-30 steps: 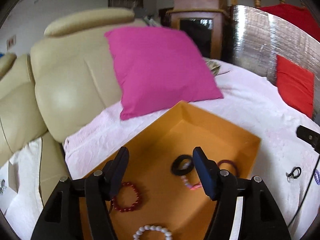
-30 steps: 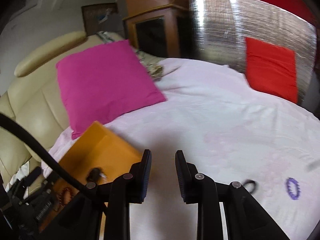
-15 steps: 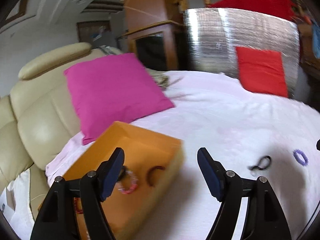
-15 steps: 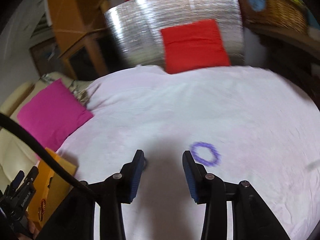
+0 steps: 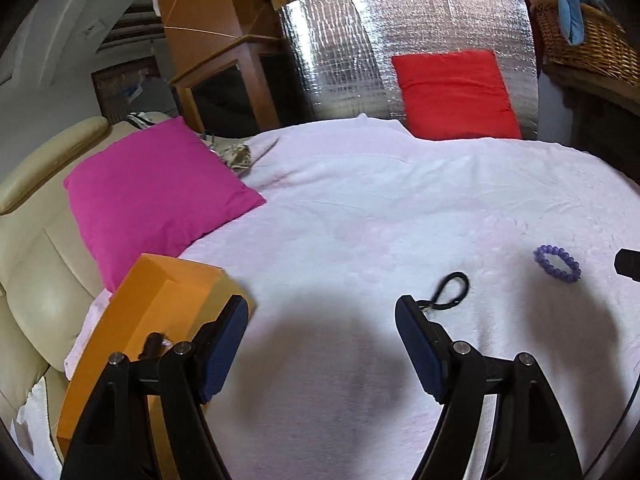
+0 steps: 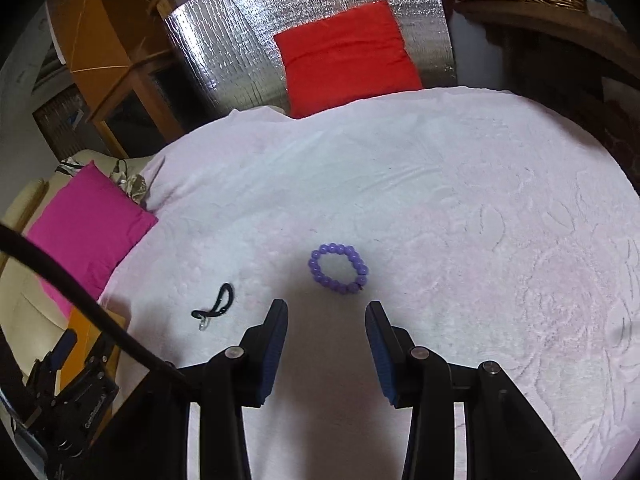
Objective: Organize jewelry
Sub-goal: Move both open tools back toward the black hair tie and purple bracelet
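1. Both grippers have swung away from the orange box (image 5: 160, 320) and now face the open stretch of the pale pink bedspread (image 5: 360, 208). A second ago the left one hung right over the box, with bracelets in view inside it; now the box sits off at its left edge.
2. The left gripper (image 5: 320, 340) has its fingers spread wide with nothing between them, a little wider than a second ago. The black cord loop (image 5: 450, 292) lies on the cover just beyond its right finger, apart from it.
3. The right gripper (image 6: 326, 336) has opened from a narrow gap to about half-spread and is also empty. The purple bead bracelet (image 6: 338, 269) lies flat on the cover straight ahead of its fingertips, centred between them and not yet touched.
4. From the right-hand view the black loop (image 6: 216, 306) sits well to the left of the bracelet, nearer the box.
5. My reading: a drop into the box is done, and each hand is lining up on one of the two loose pieces I can see. The next step looks like lowering and closing on them.
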The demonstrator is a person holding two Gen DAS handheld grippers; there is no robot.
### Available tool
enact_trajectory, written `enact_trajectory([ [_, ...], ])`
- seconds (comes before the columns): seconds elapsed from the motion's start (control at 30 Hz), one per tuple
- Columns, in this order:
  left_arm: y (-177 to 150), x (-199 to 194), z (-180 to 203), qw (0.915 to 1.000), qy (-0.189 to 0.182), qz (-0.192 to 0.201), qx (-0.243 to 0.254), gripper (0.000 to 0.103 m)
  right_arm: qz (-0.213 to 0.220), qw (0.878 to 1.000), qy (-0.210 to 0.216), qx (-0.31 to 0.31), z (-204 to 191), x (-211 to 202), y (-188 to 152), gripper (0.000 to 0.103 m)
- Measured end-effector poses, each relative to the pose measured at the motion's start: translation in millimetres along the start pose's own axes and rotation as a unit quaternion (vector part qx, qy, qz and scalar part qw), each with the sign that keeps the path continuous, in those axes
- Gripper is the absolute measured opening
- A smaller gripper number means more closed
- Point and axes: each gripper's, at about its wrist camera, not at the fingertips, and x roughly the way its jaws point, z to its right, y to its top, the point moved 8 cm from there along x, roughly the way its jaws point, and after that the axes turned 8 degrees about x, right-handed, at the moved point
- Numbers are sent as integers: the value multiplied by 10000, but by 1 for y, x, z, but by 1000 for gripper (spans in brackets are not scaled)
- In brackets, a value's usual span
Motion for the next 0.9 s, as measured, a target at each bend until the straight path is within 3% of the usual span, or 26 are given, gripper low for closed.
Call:
enact_trajectory([
  [0.47,3,18,27,9995,-189,-237,111,77,-168,9995,-195,187,26,2,8,44],
  [0.73,-15,40,36,9956,-533,-768,51,77,-216,9983,-355,401,47,-1,11,44],
  [0.9,-24,49,29,9946,-457,-926,22,77,-261,9978,-413,441,55,-2,11,44],
])
